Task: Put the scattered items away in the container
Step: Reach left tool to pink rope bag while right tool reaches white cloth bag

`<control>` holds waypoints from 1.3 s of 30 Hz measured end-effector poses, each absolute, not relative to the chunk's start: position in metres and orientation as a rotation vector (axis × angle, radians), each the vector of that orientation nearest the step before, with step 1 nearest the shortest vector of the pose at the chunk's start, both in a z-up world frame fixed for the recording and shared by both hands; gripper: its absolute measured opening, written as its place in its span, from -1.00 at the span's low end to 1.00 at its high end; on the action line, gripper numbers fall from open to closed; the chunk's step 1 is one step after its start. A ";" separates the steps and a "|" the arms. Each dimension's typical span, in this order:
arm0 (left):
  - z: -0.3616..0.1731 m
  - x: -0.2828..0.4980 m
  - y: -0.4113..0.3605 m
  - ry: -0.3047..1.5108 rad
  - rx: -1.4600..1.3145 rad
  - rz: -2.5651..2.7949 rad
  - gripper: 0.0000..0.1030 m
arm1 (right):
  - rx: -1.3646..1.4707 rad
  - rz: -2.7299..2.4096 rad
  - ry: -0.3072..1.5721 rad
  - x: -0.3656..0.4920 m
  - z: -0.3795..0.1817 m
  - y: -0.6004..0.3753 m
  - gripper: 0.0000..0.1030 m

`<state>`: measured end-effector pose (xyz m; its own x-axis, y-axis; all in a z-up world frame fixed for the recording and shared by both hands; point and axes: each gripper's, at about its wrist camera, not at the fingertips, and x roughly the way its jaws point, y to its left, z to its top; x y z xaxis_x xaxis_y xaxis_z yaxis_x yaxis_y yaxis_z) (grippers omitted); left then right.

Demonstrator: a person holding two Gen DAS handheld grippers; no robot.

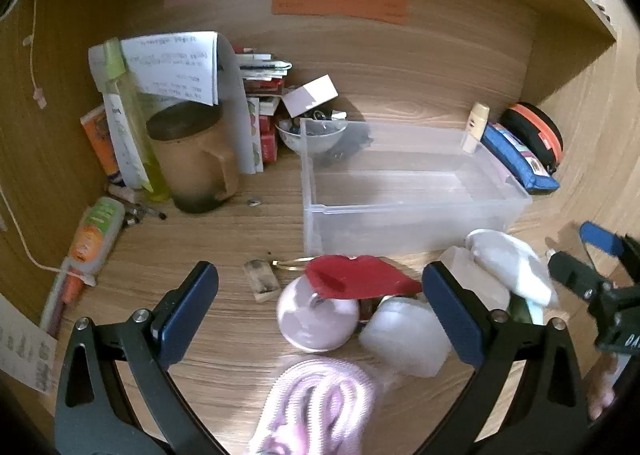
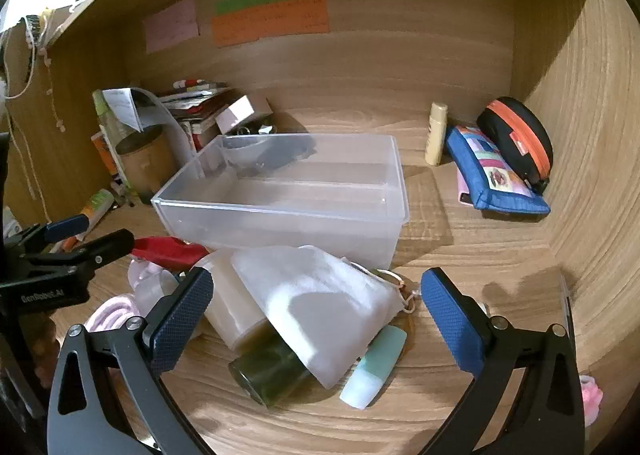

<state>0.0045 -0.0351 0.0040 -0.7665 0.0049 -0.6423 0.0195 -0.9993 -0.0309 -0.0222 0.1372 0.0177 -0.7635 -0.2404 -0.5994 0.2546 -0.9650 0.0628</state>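
Observation:
A clear plastic container (image 1: 404, 191) stands empty on the wooden desk; it also shows in the right wrist view (image 2: 288, 195). In front of it lies a pile: a red lip-shaped piece (image 1: 356, 279), a clear pink dome (image 1: 316, 319), a translucent white block (image 1: 408, 335), a pink coiled cord (image 1: 320, 403), a white cloth pouch (image 2: 320, 303) over a dark green bottle (image 2: 272, 371), a mint tube (image 2: 376, 367). My left gripper (image 1: 320, 295) is open above the dome and lips. My right gripper (image 2: 316, 303) is open around the pouch.
A brown mug (image 1: 192, 159), papers, a yellow bottle (image 1: 132, 123) and books crowd the back left. A glass bowl (image 1: 316, 135) sits behind the container. A blue pouch (image 2: 492, 175), a black and orange case (image 2: 520, 135) and a cream tube (image 2: 436, 131) lie at the right.

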 end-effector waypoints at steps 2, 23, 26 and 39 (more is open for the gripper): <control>0.005 0.008 -0.038 0.029 1.090 -2.944 1.00 | 0.902 -2.714 0.044 -0.021 0.019 0.139 1.00; -0.048 0.039 -0.039 -0.027 1.485 -2.881 1.00 | 1.114 -2.580 0.220 -0.054 -0.004 0.147 1.00; -0.057 0.039 -0.040 -0.018 1.522 -2.865 1.00 | 1.147 -2.553 0.256 -0.064 -0.007 0.146 1.00; -0.078 0.033 -0.047 0.009 1.525 -2.818 1.00 | 1.206 -2.381 0.281 -0.088 -0.018 0.132 1.00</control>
